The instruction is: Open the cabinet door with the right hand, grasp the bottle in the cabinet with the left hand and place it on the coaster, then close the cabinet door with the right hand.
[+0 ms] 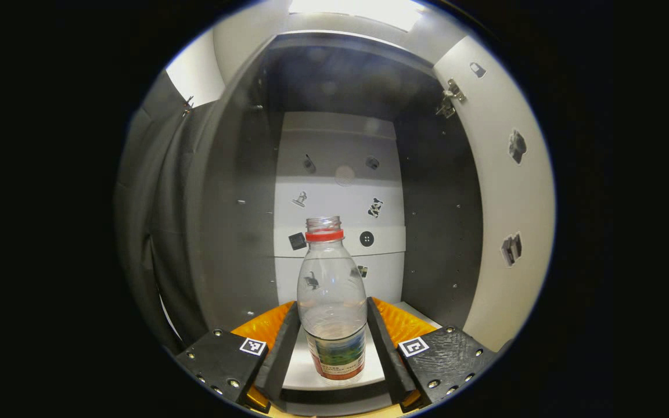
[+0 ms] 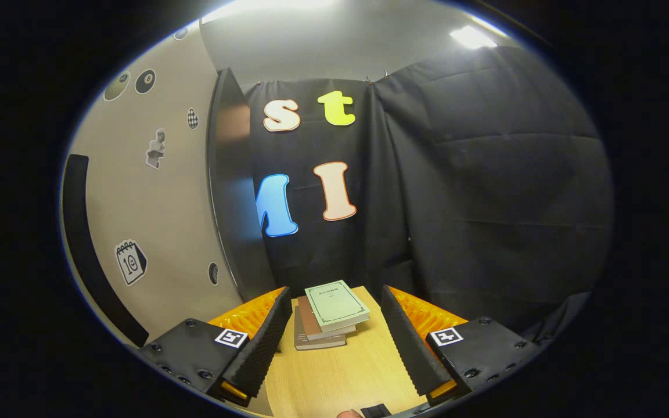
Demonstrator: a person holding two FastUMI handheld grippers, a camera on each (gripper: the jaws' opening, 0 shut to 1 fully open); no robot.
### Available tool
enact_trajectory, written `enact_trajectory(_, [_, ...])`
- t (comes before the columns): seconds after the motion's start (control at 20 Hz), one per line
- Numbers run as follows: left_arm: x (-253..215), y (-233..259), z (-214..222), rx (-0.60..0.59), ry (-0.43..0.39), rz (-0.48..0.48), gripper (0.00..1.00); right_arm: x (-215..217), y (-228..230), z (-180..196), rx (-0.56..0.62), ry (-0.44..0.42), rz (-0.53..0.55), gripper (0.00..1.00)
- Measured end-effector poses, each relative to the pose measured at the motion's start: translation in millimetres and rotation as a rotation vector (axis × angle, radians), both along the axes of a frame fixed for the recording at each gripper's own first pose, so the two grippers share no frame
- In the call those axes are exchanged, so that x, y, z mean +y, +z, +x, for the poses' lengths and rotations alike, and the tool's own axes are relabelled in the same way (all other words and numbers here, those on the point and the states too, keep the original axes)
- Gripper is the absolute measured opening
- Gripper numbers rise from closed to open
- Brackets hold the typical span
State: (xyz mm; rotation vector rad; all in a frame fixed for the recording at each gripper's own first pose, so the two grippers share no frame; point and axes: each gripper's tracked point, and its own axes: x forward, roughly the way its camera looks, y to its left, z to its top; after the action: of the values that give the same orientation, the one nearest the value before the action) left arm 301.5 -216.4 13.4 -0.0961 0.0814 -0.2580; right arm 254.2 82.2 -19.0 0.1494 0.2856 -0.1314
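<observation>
**Operator:** Left gripper (image 1: 333, 337) is inside the open cabinet; I see its two fingers (image 1: 281, 348) standing either side of the clear plastic bottle with the red neck ring and no cap (image 1: 333, 302). They lie close along its lower body, at 9 and 3 o'clock of it, but I cannot tell whether both press on it.

**Observer:** Where does the bottle stand?

**Operator:** Upright on the pale cabinet shelf (image 1: 297, 371), in front of the white back panel with small stickers (image 1: 340, 191). The white cabinet door (image 1: 509, 191) hangs open at 3 o'clock.

**Observer:** And your right gripper?

**Operator:** Right gripper (image 2: 334, 337) is wide open and holds nothing. Between its fingers, at 12 o'clock, I see a small stack of books with a pale green cover on top (image 2: 330, 316) lying on the light wooden table (image 2: 340, 377). The door's sticker-covered outer face with its black curved handle (image 2: 87, 249) is at 9 o'clock.
</observation>
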Motion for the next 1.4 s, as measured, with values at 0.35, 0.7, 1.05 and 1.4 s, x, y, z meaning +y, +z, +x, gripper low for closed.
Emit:
enact_trajectory(0.35, [52, -13, -71, -0.008, 0.086, 0.013, 0.65, 9, 0, -5, -0.009, 0.066, -0.010, 0.98])
enact_trajectory(0.7, [86, -65, -142, 0.035, 0.143, 0.031, 0.63, 19, -3, -4, -0.017, 0.106, -0.045, 0.98])
enact_trajectory(1.05, [106, -121, -199, 0.095, 0.187, 0.045, 0.65, 37, -8, -2, -0.008, 0.170, -0.066, 0.98])
enact_trajectory(1.4, [117, -180, -242, 0.145, 0.213, 0.030, 0.65, 47, -6, 2, -0.005, 0.186, -0.078, 0.98])
